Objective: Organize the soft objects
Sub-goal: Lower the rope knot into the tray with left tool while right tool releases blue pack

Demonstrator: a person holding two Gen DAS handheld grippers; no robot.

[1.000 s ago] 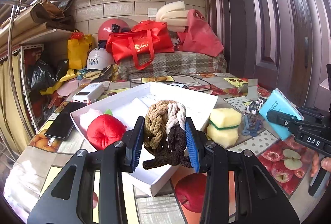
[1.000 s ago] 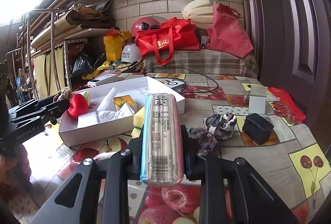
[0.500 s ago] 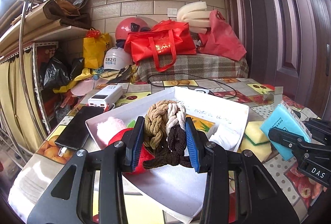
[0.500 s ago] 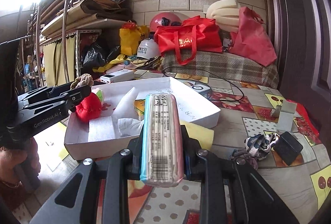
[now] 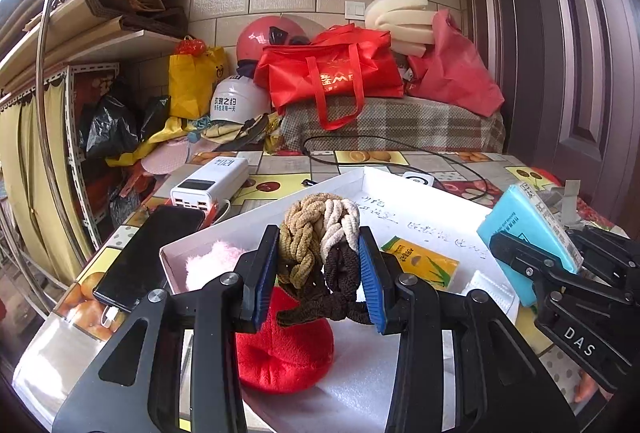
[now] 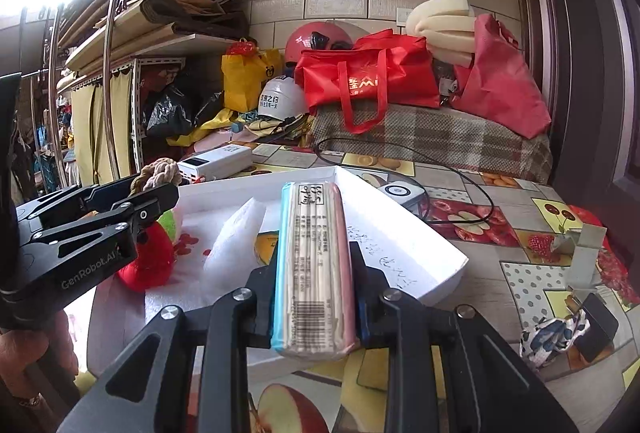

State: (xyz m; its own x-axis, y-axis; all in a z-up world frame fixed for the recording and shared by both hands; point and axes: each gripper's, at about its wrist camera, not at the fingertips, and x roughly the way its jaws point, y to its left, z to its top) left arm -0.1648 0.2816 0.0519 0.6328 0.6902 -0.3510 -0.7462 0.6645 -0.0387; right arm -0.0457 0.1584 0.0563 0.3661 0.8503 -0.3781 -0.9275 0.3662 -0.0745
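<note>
My left gripper (image 5: pixel 320 269) is shut on a bundle of braided hair ties (image 5: pixel 316 233) in tan, white and brown, held over the near part of the white box (image 5: pixel 424 203). Below it in the box lie a red plush toy (image 5: pixel 280 349), a pink fluffy piece (image 5: pixel 208 265), a yellow tissue pack (image 5: pixel 420 261) and a white mask (image 5: pixel 488 295). My right gripper (image 6: pixel 316 297) is shut on a long blue-and-pink tissue pack (image 6: pixel 312 233), held above the white box's (image 6: pixel 404 237) near rim. From the right wrist view, the left gripper (image 6: pixel 154 199) hangs at the left over the red plush toy (image 6: pixel 152 261).
A black phone (image 5: pixel 152 253) and a white power bank (image 5: pixel 208 185) lie left of the box. A patterned scrunchie (image 6: pixel 554 333) and a small black box (image 6: pixel 596 325) sit on the fruit-print tablecloth at the right. A black cable (image 6: pixel 460 189) runs behind the box. Bags and helmets fill the back.
Both grippers have moved in over the white box with their loads still held. The yellow sponge has dropped out of the left wrist view.
</note>
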